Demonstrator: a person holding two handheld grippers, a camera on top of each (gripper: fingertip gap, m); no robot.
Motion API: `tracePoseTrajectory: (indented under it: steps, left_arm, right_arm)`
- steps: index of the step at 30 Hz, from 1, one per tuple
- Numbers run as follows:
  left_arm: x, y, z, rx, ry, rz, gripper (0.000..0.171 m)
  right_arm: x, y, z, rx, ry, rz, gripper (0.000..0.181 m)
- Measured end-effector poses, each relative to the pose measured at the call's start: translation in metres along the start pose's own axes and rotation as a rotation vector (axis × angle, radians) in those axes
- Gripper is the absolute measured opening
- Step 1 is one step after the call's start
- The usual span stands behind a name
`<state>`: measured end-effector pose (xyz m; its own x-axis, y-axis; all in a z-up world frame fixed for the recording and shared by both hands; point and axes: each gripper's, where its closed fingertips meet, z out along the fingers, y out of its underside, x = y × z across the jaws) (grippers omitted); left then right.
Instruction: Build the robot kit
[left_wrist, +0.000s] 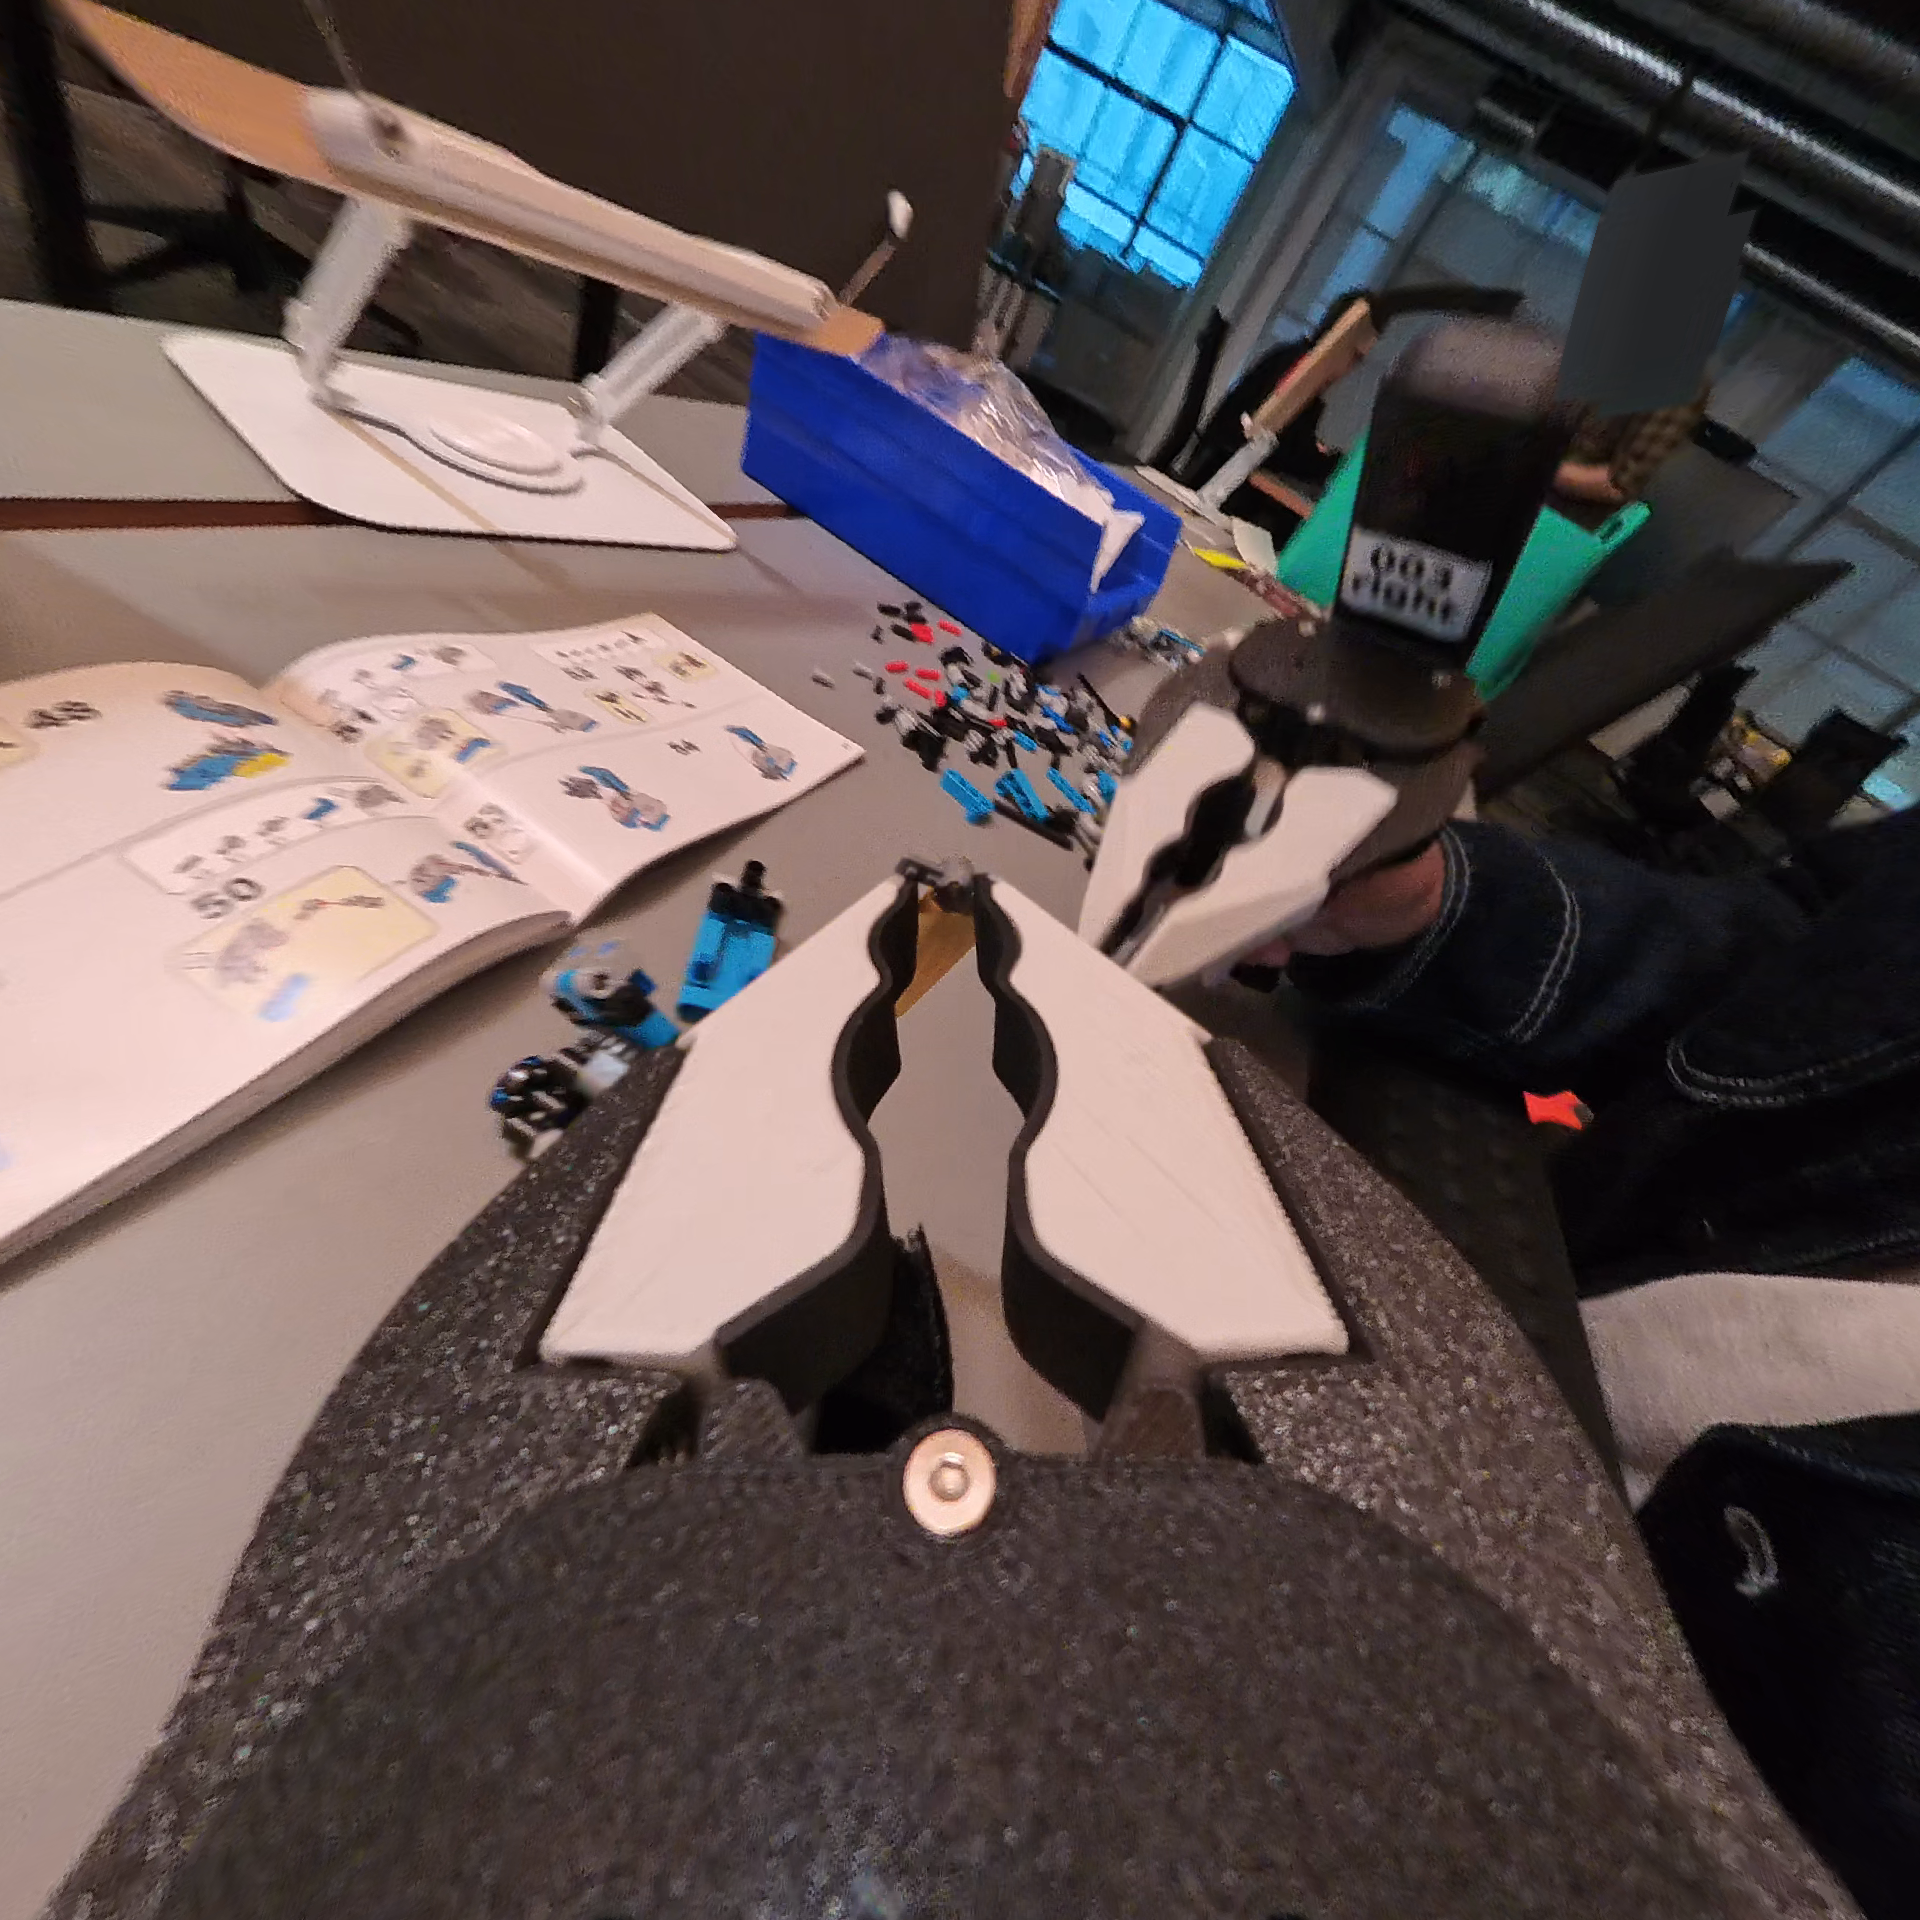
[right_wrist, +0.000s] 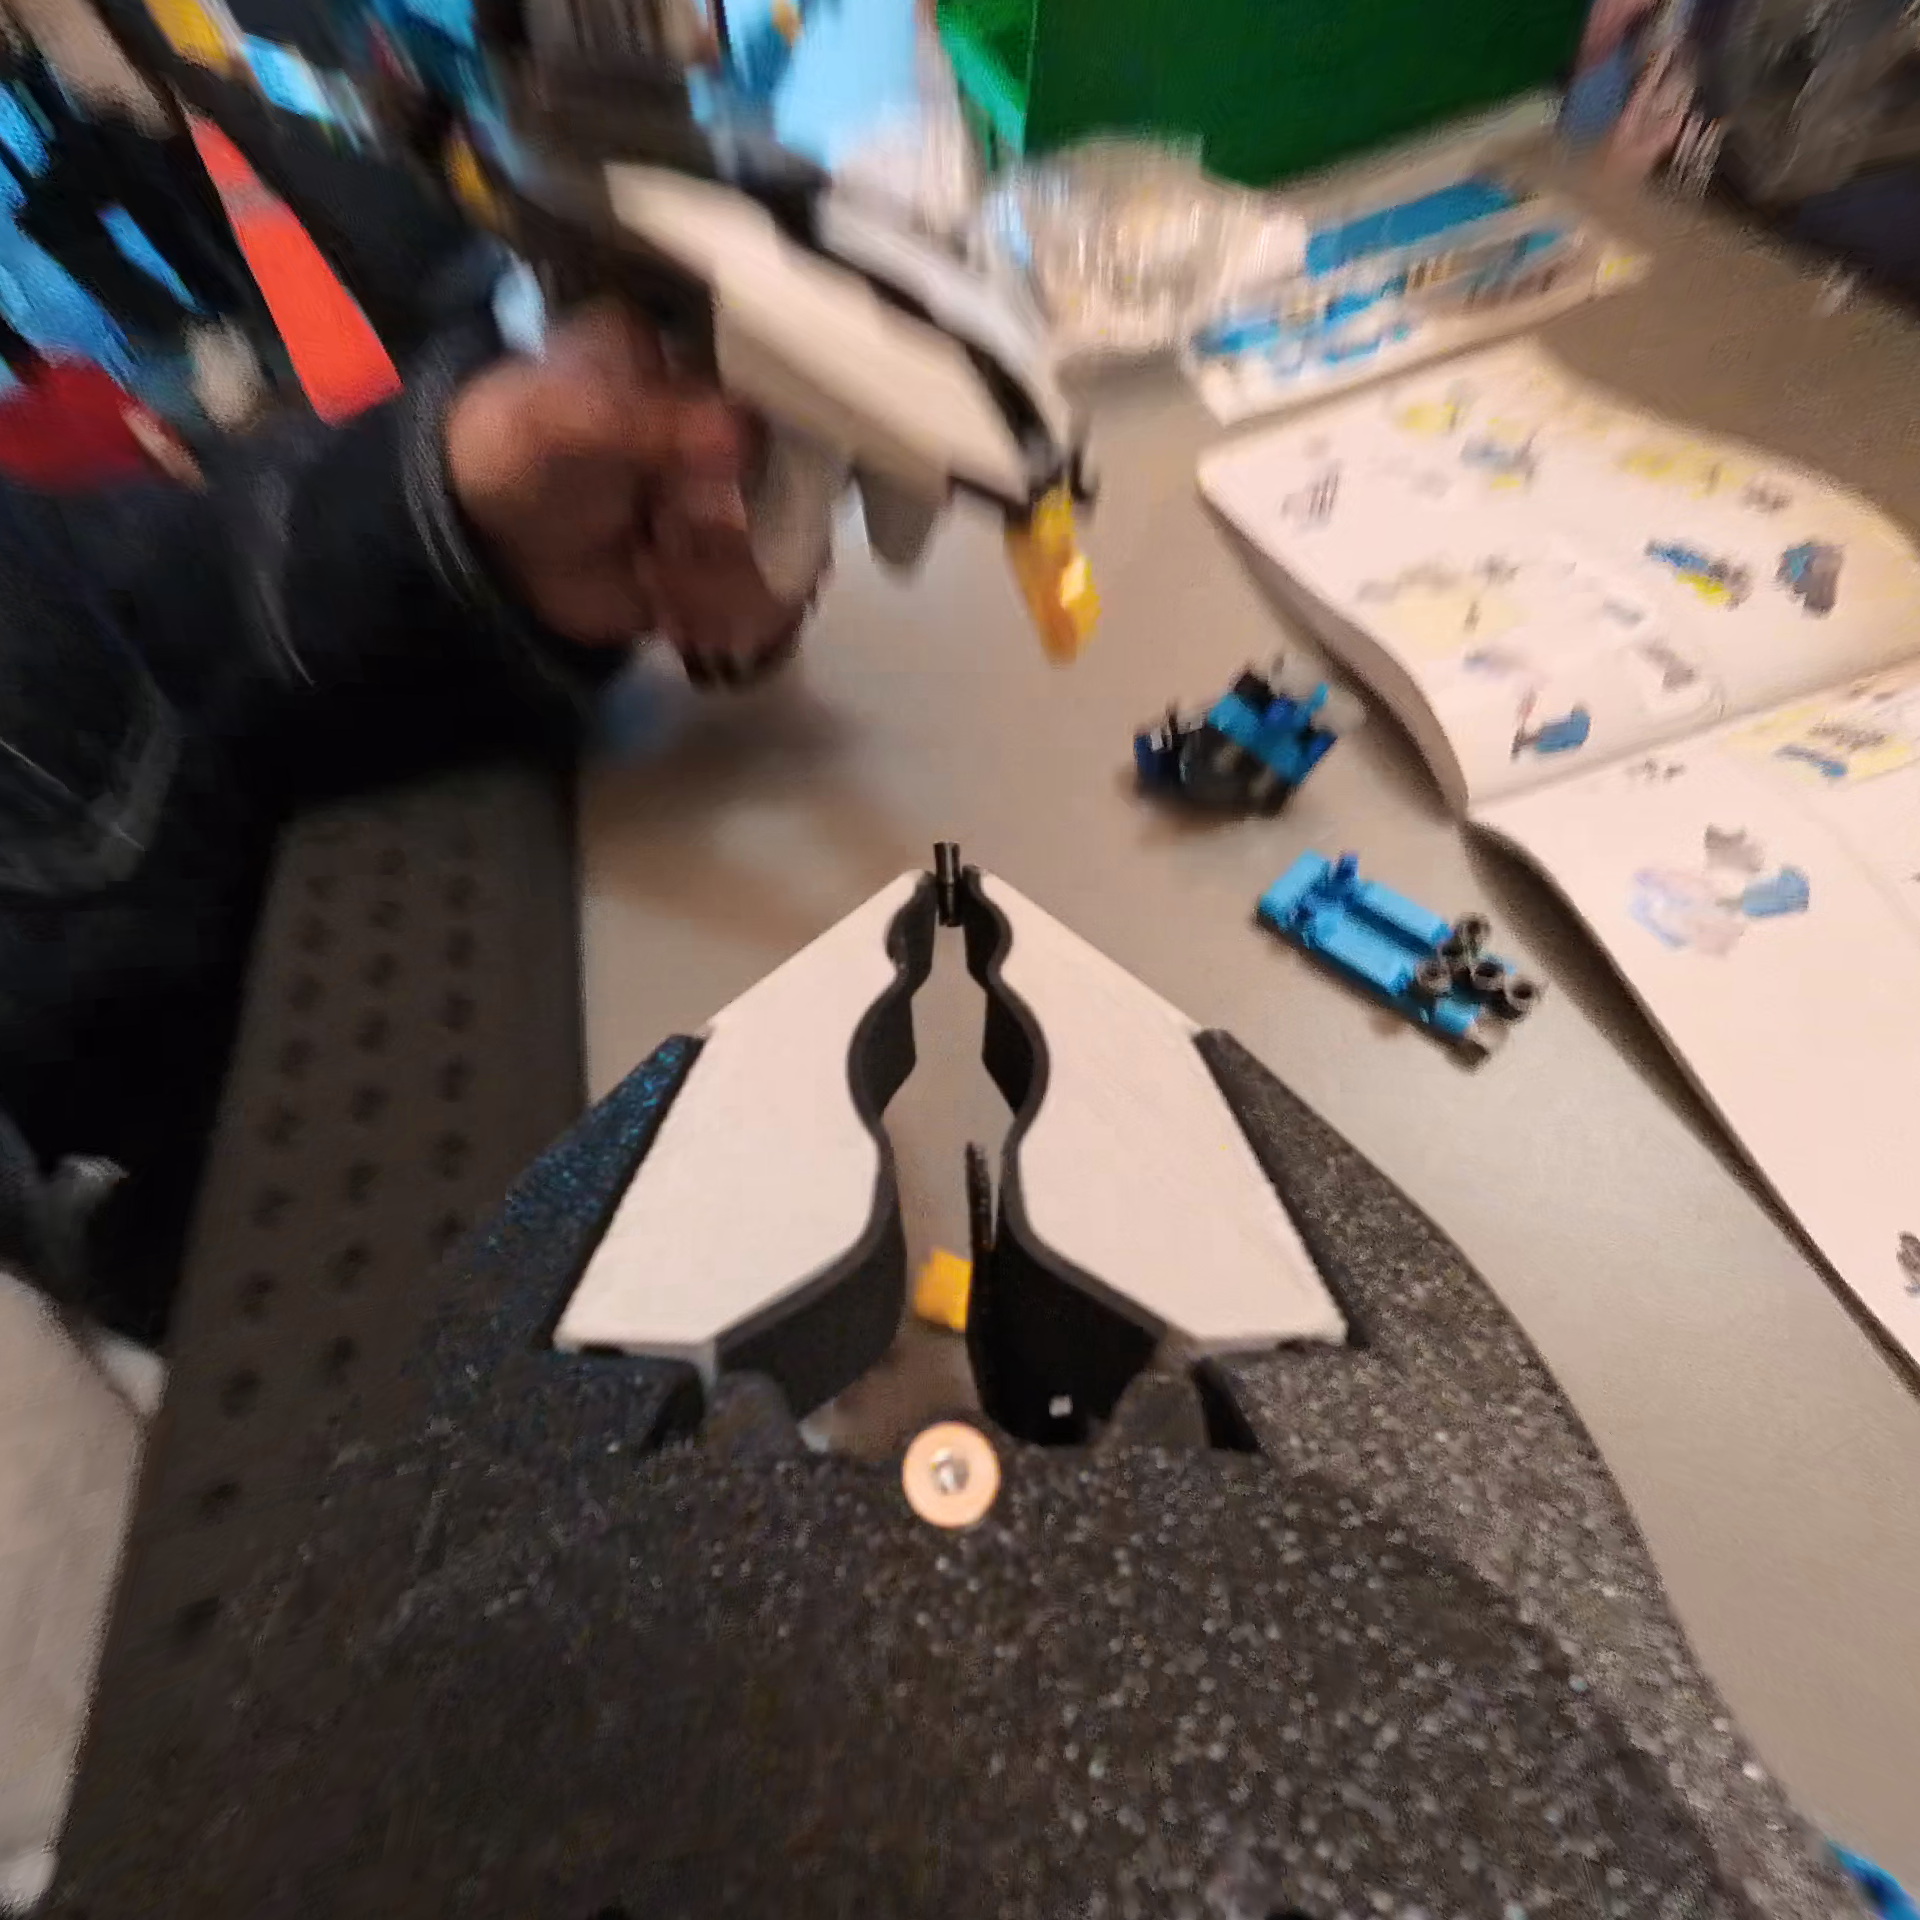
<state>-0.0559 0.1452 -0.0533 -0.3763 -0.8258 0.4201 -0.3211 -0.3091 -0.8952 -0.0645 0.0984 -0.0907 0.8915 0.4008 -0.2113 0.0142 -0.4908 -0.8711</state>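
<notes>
In the left wrist view my left gripper (left_wrist: 940, 881) is shut on a yellow brick piece (left_wrist: 935, 951) and holds it above the grey table (left_wrist: 312, 1351). It also shows, blurred, in the right wrist view (right_wrist: 1049, 488) with the yellow piece (right_wrist: 1060, 577) hanging from its tips. My right gripper (right_wrist: 951, 883) is shut on a small black pin (right_wrist: 948, 868). It also shows in the left wrist view (left_wrist: 1127, 940), just right of the left gripper's tips, held by a hand in a dark denim sleeve (left_wrist: 1558, 935). Its tips point down.
An open instruction booklet (left_wrist: 312, 831) lies on the left. Small blue and black assemblies (left_wrist: 727, 940) (right_wrist: 1361, 930) lie beside it. A pile of loose small pieces (left_wrist: 997, 727) sits before a blue bin (left_wrist: 935, 499). A white stand (left_wrist: 468, 447) is behind. A black perforated mat (right_wrist: 364, 1039) lies at the edge. A loose yellow piece (right_wrist: 940, 1288) lies under my right gripper. Some 6 centimeters of space lies between my two pairs of fingers.
</notes>
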Motion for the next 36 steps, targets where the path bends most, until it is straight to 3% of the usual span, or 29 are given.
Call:
tracePoseTrajectory:
  steps: [3, 10, 16, 25, 29, 32, 36]
  left_arm:
    - [0.015, 0.011, 0.012, -0.05, 0.028, 0.052, 0.011]
    - [0.016, 0.013, 0.016, -0.054, -0.014, 0.093, 0.011]
    - [0.021, 0.014, 0.018, -0.061, 0.0, 0.116, 0.011]
    - [0.018, 0.028, 0.023, -0.136, -0.014, 0.155, 0.01]
    - [0.016, 0.035, 0.025, -0.172, 0.0, 0.097, 0.01]
    - [0.019, 0.024, 0.021, -0.095, 0.064, -0.005, 0.01]
    - [0.045, -0.023, -0.005, 0.166, 0.311, -0.132, 0.01]
  right_arm:
    - [-0.005, -0.03, -0.004, 0.163, 0.021, 0.049, 0.005]
    - [0.002, -0.036, -0.001, 0.197, 0.123, 0.045, 0.005]
    - [0.005, -0.029, 0.003, 0.157, 0.131, 0.054, 0.005]
    - [0.008, -0.017, 0.008, 0.052, 0.208, -0.103, 0.005]
    - [0.009, -0.009, 0.011, 0.012, 0.225, -0.137, 0.005]
    - [0.008, -0.018, 0.007, 0.076, 0.207, -0.12, 0.004]
    - [-0.005, -0.065, -0.018, 0.285, 0.093, -0.033, 0.004]
